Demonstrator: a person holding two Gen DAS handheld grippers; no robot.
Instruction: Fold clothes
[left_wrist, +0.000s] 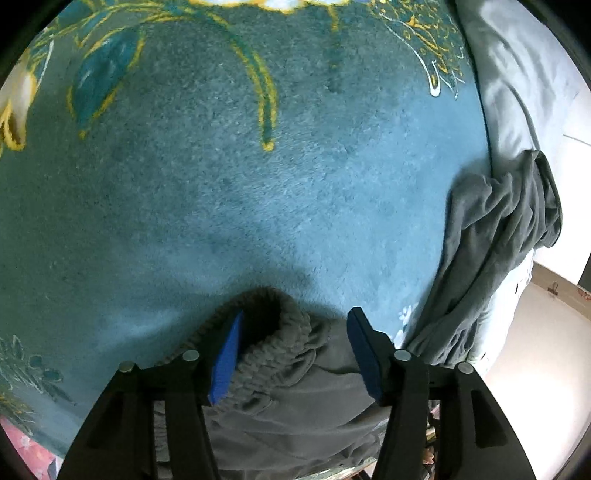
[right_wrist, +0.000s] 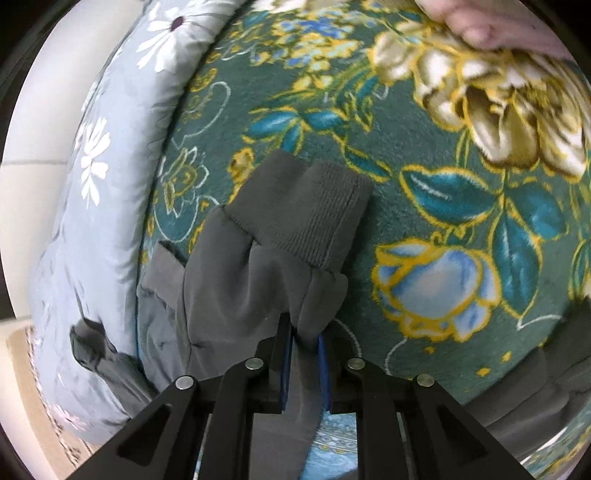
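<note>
A pair of grey trousers lies on a teal floral blanket. In the left wrist view the elastic waistband bunches between the fingers of my left gripper, which is open around it, the blue pads apart. More of the grey cloth drapes over the bed edge at right. In the right wrist view my right gripper is shut on the grey trouser leg just behind its ribbed cuffs, which lie side by side on the blanket.
A pale blue quilt with white flowers runs along the blanket's left side, and shows as pale bedding at right in the left wrist view. Light floor lies beyond the bed edge. A hand shows at the top right.
</note>
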